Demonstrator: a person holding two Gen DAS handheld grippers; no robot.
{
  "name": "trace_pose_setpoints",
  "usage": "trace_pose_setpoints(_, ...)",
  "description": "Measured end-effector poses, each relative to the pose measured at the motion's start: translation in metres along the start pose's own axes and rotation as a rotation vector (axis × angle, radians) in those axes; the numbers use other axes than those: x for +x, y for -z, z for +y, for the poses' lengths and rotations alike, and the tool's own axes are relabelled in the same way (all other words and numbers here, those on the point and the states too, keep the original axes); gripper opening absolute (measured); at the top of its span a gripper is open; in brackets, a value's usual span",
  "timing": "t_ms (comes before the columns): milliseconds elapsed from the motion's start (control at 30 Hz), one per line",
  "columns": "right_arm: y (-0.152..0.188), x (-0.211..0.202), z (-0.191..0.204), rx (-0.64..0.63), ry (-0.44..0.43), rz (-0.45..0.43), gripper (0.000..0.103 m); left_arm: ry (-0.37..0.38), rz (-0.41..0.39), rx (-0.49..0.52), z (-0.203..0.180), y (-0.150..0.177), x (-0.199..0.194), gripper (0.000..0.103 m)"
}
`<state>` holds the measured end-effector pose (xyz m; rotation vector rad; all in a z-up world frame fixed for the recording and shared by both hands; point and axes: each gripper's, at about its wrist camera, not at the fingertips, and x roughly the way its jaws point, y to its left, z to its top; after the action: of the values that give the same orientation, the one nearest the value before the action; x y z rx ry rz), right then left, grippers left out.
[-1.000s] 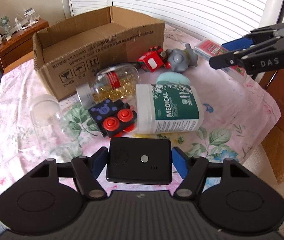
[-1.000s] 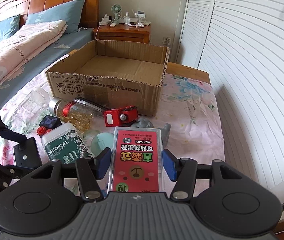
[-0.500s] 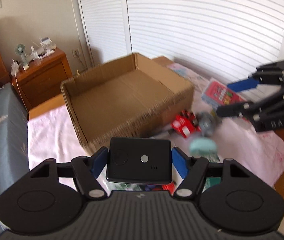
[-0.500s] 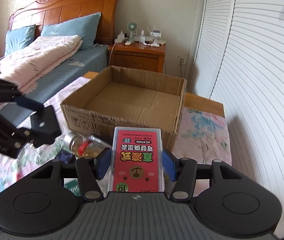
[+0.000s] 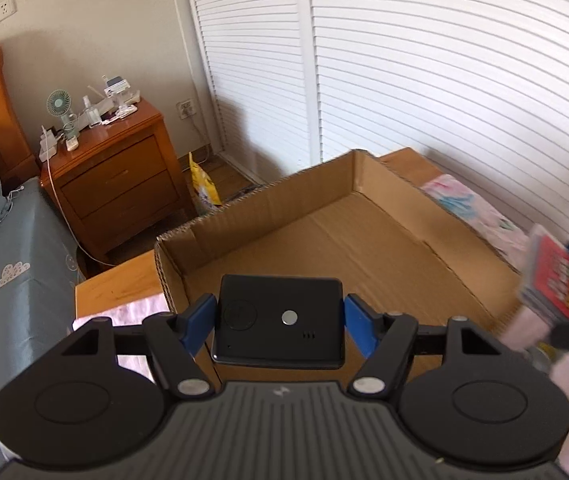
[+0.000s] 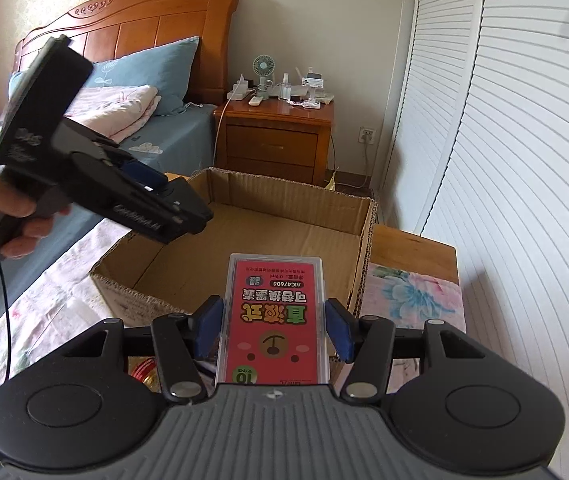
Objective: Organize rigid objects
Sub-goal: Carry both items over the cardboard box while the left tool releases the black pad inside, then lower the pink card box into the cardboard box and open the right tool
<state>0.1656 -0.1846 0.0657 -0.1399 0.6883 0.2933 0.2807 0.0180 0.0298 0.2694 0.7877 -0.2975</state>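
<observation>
My left gripper [image 5: 278, 320] is shut on a flat black rectangular device [image 5: 278, 320] and holds it in the air over the near-left edge of the empty cardboard box [image 5: 356, 248]. My right gripper [image 6: 274, 328] is shut on a clear case with a red label [image 6: 276, 320] and holds it above the box's near wall [image 6: 136, 296]. The red case also shows at the right edge of the left wrist view [image 5: 556, 280]. The left gripper with the black device shows in the right wrist view [image 6: 180, 204], above the box's left side.
A wooden nightstand [image 5: 112, 176] with a small fan and bottles stands behind the box, next to a bed [image 6: 132, 92]. White louvred doors [image 5: 444, 80] run along the right. A floral cloth [image 6: 408, 296] covers the table. A bit of a jar [image 6: 146, 372] shows below my right gripper.
Both grippers have risen and moved forward from the cluttered cloth to above the box, each still holding its object. The loose objects on the table have dropped out of view.
</observation>
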Motion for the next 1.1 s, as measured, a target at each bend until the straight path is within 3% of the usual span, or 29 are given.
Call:
trace_pose_setpoints(33, -0.001, 0.002, -0.002, 0.004, 0.002, 0.001, 0.060, -0.008, -0.002, -0.008, 0.004, -0.002, 0.007, 0.071)
trace_pose_setpoints(100, -0.003, 0.007, -0.004, 0.009, 0.008, 0.008, 0.061, -0.008, 0.005, -0.033, 0.010, -0.004, 0.017, 0.094)
trace_pose_setpoints(133, -0.004, 0.009, -0.005, 0.012, 0.010, 0.010, 0.061, -0.008, 0.001, -0.051, 0.013, -0.003, 0.018, 0.096)
trace_pose_setpoints(400, -0.008, 0.018, -0.007, 0.016, 0.017, 0.035, 0.061, 0.023, -0.048, -0.073, 0.016, 0.022, -0.008, 0.098)
trace_pose_setpoints(767, -0.032, 0.041, -0.004, 0.002, 0.023, 0.068, 0.061, 0.038, -0.140, -0.055, 0.007, 0.087, -0.087, 0.102)
trace_pose_setpoints(1100, -0.075, 0.085, 0.002, -0.015, 0.087, 0.106, 0.061, 0.017, -0.115, -0.082, 0.004, 0.154, -0.114, 0.102)
